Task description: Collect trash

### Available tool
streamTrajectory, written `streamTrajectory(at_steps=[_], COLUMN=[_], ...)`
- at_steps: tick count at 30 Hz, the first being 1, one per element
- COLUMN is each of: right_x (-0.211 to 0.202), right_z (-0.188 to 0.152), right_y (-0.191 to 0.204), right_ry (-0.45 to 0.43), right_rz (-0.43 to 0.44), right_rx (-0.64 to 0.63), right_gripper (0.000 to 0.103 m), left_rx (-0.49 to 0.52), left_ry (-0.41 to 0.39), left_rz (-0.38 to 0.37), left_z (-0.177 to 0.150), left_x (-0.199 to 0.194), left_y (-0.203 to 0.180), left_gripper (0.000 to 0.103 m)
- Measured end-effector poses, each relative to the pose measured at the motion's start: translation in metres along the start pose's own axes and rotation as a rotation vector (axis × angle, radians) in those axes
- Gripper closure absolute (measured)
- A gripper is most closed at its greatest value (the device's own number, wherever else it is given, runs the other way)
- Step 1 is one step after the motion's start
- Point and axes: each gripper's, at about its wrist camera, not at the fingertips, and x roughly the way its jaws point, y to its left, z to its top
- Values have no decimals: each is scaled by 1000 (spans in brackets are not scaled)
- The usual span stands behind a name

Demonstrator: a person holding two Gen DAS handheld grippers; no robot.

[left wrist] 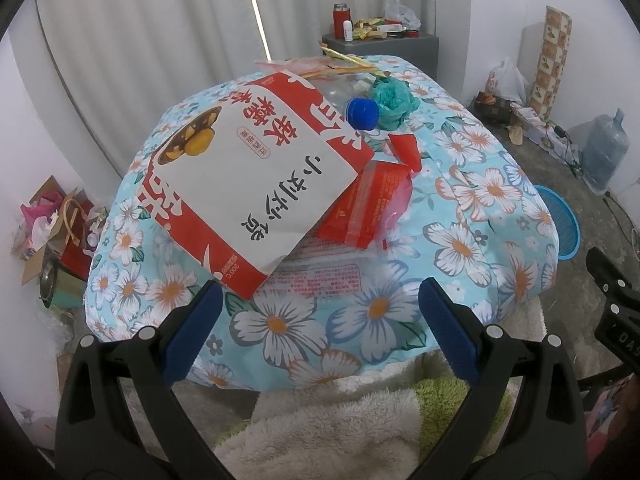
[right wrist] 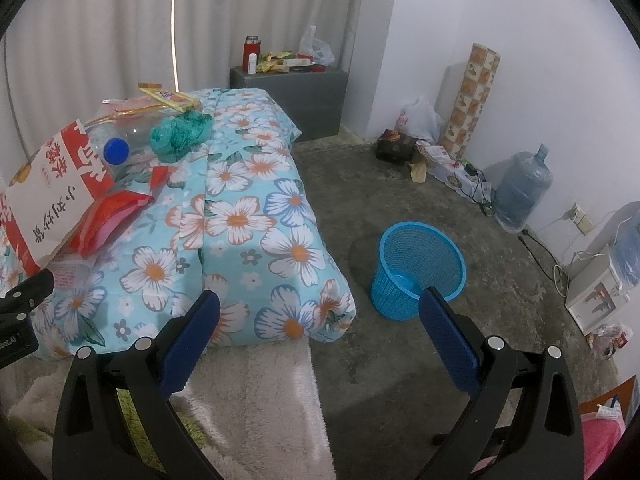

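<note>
Trash lies on a folded floral quilt (left wrist: 460, 248). A big red-and-white paper bag (left wrist: 256, 184) lies on top, with a red wrapper (left wrist: 368, 208) under its right edge, a clear bottle with a blue cap (left wrist: 362, 113), a crumpled green bag (left wrist: 394, 102) and yellow wrappers (left wrist: 344, 62) behind. My left gripper (left wrist: 320, 316) is open and empty, just short of the paper bag's near corner. My right gripper (right wrist: 320, 320) is open and empty, over the quilt's (right wrist: 248, 216) right end, with the blue mesh basket (right wrist: 418, 266) on the floor just beyond it. The paper bag (right wrist: 44, 200) shows at left.
A white fleece blanket (right wrist: 256, 400) lies under the quilt. A grey cabinet (right wrist: 296, 92) with clutter stands behind. Water jug (right wrist: 522, 188), plastic bags and boxes (right wrist: 416, 132) line the right wall. Cardboard and rubbish (left wrist: 52, 232) pile up at far left. The floor is bare concrete (right wrist: 400, 360).
</note>
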Motion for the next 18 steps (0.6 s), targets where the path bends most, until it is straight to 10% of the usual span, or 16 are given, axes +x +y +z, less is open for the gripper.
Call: streamTrajectory(at_steps=[18], right_x=[1], right_z=[0], right_y=[0], right_ry=[2], right_rz=[1], right_rx=[3], right_gripper=[6], left_rx=[0], left_ry=[7], left_rz=[9], left_z=[1], left_x=[1], left_y=[4], left_gripper=[9])
